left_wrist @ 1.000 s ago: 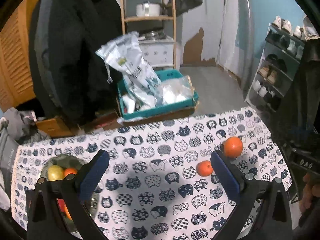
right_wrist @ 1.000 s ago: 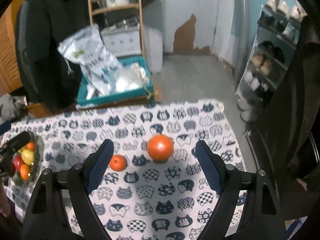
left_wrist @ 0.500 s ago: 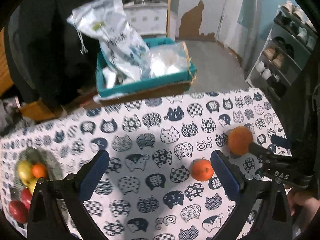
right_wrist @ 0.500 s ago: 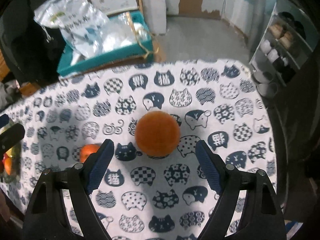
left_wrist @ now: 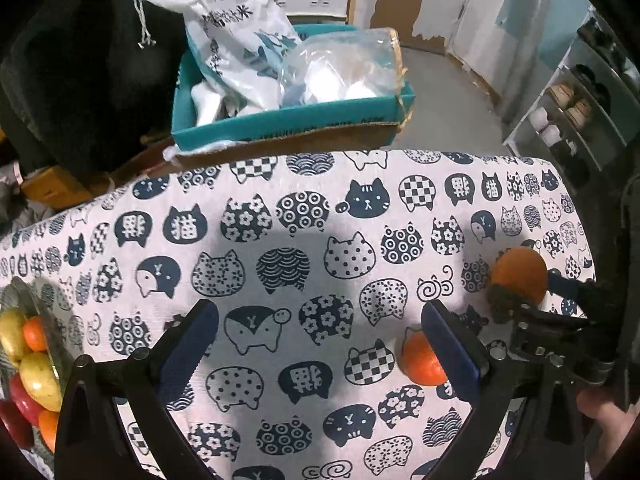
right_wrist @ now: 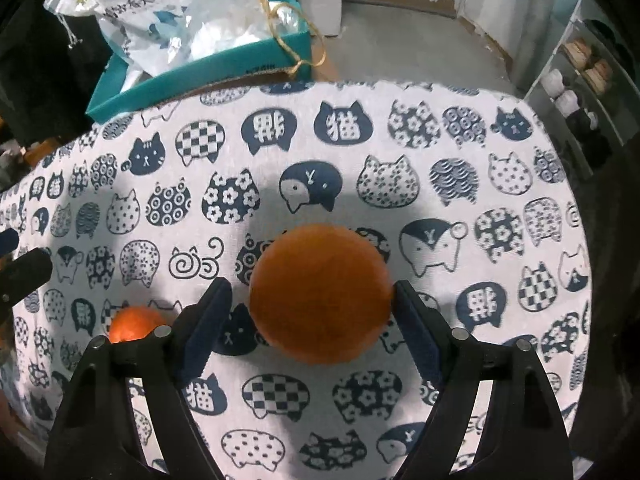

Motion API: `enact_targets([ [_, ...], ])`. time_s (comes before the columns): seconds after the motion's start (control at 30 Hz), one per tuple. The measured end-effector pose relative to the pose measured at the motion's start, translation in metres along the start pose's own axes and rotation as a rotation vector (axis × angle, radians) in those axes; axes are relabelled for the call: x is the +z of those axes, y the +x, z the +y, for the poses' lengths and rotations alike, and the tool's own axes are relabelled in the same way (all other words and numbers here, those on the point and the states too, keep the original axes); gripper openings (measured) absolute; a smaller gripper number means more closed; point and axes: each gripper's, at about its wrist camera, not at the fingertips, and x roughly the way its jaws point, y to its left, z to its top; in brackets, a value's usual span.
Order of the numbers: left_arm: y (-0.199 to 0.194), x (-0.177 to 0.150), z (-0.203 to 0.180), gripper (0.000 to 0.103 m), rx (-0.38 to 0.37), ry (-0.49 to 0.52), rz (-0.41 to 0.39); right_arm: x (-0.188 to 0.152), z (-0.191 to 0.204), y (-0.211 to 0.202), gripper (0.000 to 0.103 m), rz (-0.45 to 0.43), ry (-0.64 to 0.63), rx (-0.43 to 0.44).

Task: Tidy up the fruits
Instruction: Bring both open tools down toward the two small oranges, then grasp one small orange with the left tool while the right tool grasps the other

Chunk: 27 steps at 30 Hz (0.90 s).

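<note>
Right tongs (right_wrist: 312,308) closing around the large orange (right_wrist: 320,292), mid-table (right_wrist: 500,128).

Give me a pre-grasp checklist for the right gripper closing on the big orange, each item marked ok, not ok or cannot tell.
1. Big orange sits between the right gripper fingers: ok.
2. Jaws closing, gap remains beside the left pad, right pad at the fruit's edge: firm grip not yet, not ok.
3. Small orange lies clear, outside the left finger: ok.
4. Left gripper open, holding nothing: ok.
5. Fruit bowl has room for the big orange: cannot tell.
6. Tablecloth lies flat around the fruit: ok.
</note>
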Motion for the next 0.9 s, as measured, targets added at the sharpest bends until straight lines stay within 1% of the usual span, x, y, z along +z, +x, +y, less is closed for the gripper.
enact_targets([
  [0.07, 0.003, 0.0, -0.002, 0.102, -0.011, 0.0, 0.006, -0.002, 0.0, 0.007, 0.075, 0.017, 0.002, -0.009],
  [0.1, 0.003, 0.0, -0.004, 0.102, -0.02, 0.003, 0.009, -0.002, -0.001, 0.009, 0.069, 0.019, 0.008, -0.016],
  [0.13, 0.004, -0.001, -0.005, 0.102, -0.024, 0.005, 0.011, -0.003, -0.003, 0.01, 0.069, 0.015, 0.017, -0.021],
  [0.2, 0.005, -0.002, -0.01, 0.102, -0.034, 0.011, 0.017, -0.004, -0.008, 0.008, 0.067, 0.009, 0.05, 0.001],
  [0.23, 0.006, -0.002, -0.012, 0.102, -0.038, 0.013, 0.02, -0.006, -0.011, 0.006, 0.066, 0.01, 0.063, 0.008],
  [0.33, 0.006, -0.005, -0.018, 0.102, -0.056, 0.018, 0.025, -0.015, -0.015, -0.002, 0.066, -0.002, 0.071, -0.016],
  [0.43, 0.008, -0.009, -0.026, 0.102, -0.063, 0.029, 0.033, -0.029, -0.022, -0.011, 0.066, -0.003, 0.108, -0.019],
  [0.6, 0.018, -0.02, -0.037, 0.102, -0.071, 0.048, 0.068, -0.049, -0.025, -0.017, 0.066, 0.004, 0.123, -0.047],
  [0.7, 0.024, -0.026, -0.041, 0.102, -0.071, 0.049, 0.084, -0.058, -0.029, -0.022, 0.066, 0.0, 0.134, -0.049],
  [0.73, 0.026, -0.028, -0.043, 0.101, -0.077, 0.047, 0.091, -0.061, -0.031, -0.023, 0.066, -0.002, 0.142, -0.049],
  [0.8, 0.03, -0.032, -0.046, 0.095, -0.09, 0.044, 0.103, -0.064, -0.033, -0.024, 0.066, -0.004, 0.151, -0.049],
  [0.87, 0.034, -0.035, -0.05, 0.087, -0.096, 0.047, 0.121, -0.068, -0.035, -0.024, 0.066, 0.0, 0.154, -0.049],
  [0.9, 0.035, -0.036, -0.051, 0.086, -0.104, 0.048, 0.124, -0.069, -0.035, -0.024, 0.066, 0.0, 0.157, -0.047],
])
